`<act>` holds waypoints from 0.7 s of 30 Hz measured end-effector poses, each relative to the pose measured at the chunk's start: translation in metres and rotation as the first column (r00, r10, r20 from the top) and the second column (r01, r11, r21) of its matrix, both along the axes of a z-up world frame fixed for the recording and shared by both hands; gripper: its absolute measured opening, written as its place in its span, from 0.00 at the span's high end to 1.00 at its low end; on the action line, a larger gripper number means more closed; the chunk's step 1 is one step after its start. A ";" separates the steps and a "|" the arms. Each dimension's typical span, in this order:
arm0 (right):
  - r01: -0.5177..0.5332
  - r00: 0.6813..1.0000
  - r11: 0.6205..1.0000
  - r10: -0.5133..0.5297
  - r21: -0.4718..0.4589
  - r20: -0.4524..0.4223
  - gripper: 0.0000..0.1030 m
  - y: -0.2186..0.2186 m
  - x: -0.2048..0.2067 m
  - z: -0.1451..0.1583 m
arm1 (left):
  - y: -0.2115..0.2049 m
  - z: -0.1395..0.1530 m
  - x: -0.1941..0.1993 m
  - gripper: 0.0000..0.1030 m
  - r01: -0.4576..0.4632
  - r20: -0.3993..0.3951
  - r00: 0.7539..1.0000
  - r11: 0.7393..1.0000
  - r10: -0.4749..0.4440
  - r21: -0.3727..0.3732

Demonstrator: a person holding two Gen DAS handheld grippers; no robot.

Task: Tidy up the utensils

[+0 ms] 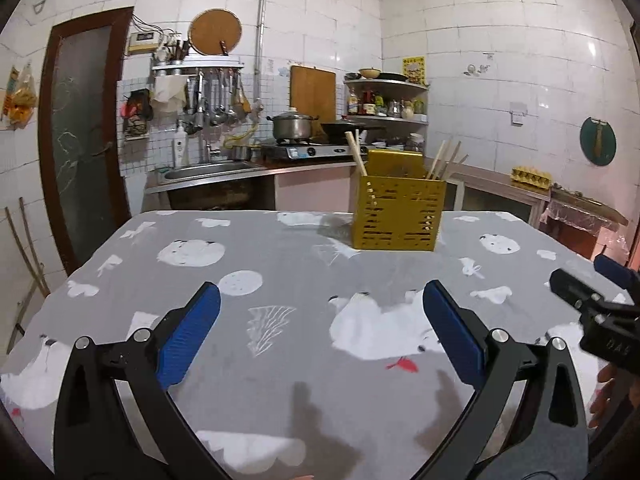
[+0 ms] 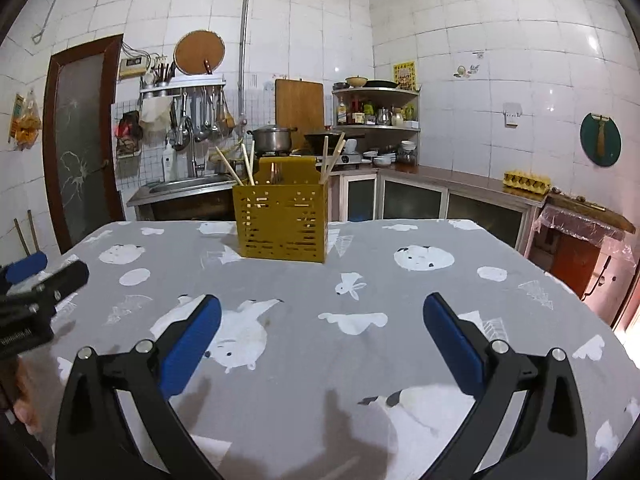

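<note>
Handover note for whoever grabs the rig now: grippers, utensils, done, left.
Left gripper: open, nothing between the jaws, above the grey patterned tablecloth.
Right gripper: open, empty, beside the left one over the same table.
Yellow slotted utensil holder: upright at the far side of the table, out of reach of both grippers.
Chopsticks: several stand in the holder, leaning toward its left and right ends.
Done: every chopstick in view is in the holder; none lies loose on the cloth.
Left: nothing visible. Check the table outside these views before stopping.
</note>
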State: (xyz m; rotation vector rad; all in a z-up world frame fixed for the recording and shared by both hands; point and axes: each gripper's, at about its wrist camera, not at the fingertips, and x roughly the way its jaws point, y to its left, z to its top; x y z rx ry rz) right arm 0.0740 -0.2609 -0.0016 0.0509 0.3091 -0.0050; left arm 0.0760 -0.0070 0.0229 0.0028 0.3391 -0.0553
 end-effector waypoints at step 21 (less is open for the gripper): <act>0.028 0.999 1.000 -0.028 -0.002 0.030 0.04 0.004 -0.009 -0.011 | 0.003 -0.015 -0.017 0.05 -0.058 0.055 0.997 0.997 0.055 0.052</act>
